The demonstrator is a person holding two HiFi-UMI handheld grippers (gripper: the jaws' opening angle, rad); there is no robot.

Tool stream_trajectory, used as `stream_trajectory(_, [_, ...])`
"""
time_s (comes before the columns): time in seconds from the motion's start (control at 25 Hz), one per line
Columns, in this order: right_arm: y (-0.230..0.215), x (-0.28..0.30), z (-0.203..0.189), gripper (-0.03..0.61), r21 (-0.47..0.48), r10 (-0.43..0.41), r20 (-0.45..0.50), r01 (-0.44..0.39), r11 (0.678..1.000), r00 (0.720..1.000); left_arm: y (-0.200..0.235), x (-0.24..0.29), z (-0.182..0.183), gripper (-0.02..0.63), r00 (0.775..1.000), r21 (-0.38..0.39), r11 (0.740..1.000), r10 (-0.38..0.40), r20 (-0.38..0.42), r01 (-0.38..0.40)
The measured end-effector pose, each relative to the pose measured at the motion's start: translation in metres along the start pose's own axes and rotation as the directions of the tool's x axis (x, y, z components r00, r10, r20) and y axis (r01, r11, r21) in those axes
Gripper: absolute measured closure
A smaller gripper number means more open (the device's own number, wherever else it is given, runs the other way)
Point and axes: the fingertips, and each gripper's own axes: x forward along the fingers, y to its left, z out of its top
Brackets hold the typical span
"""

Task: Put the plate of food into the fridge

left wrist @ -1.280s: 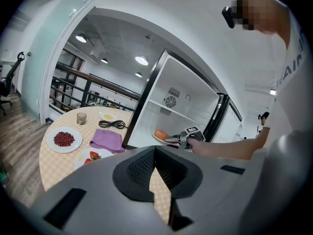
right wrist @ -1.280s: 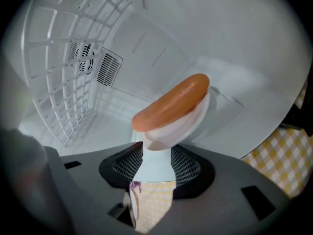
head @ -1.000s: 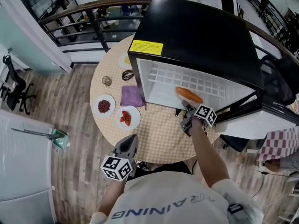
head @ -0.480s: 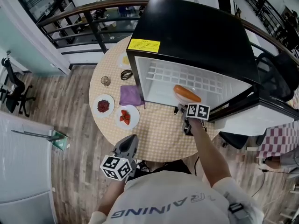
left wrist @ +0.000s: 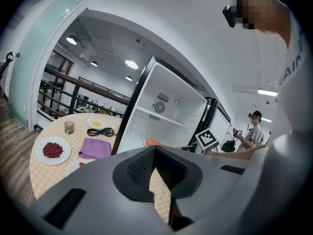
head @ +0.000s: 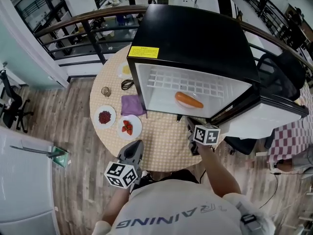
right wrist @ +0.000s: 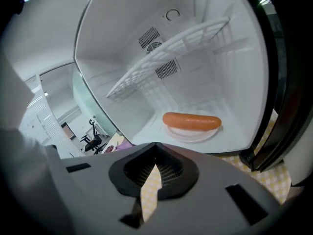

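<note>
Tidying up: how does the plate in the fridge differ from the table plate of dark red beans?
The fridge plate lies inside the open fridge; the table plate stands out on the table. The fridge plate carries one long orange sausage; the table plate, many small dark red beans. Both are round and white.

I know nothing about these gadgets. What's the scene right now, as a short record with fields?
Fridge: stands on the round table, door open
Plate: inside on the fridge floor, sausage on it
Right tongs: outside the fridge, just closed, nothing between them
Left tongs: near the person's body, shut, empty
Also on table: plate of red beans, plate of red fruit, purple cloth, glass, black cable
</note>
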Motion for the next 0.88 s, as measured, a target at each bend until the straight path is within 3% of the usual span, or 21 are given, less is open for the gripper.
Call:
stream_trajectory(0.24, [0.029,-0.052,0.008,0.557,-0.064,0.036,0.129,-0.027,0.998,0.991,-0.015,0.008,0.013,0.606,0.998,0.049,0.997,-0.065,0.010,0.065])
stream_trajectory(0.52, [0.074,-0.113,0.032,0.558,-0.148,0.085,0.281,-0.044,0.988,0.956,-0.040,0.012,0.038,0.606,0.986,0.084,0.984,-0.159,0.053,0.154])
stream_trajectory(0.72, [0.098,-0.145,0.039,0.558,-0.194,0.113,0.336,-0.048,0.980,0.935,-0.056,0.012,0.050,0.606,0.977,0.156,0.969,-0.203,0.064,0.191])
stream_trajectory(0.88, [0.105,-0.156,0.038,0.558,-0.218,0.103,0.352,-0.025,0.976,0.930,-0.058,0.015,0.049,0.606,0.973,0.148,0.965,-0.226,0.053,0.216])
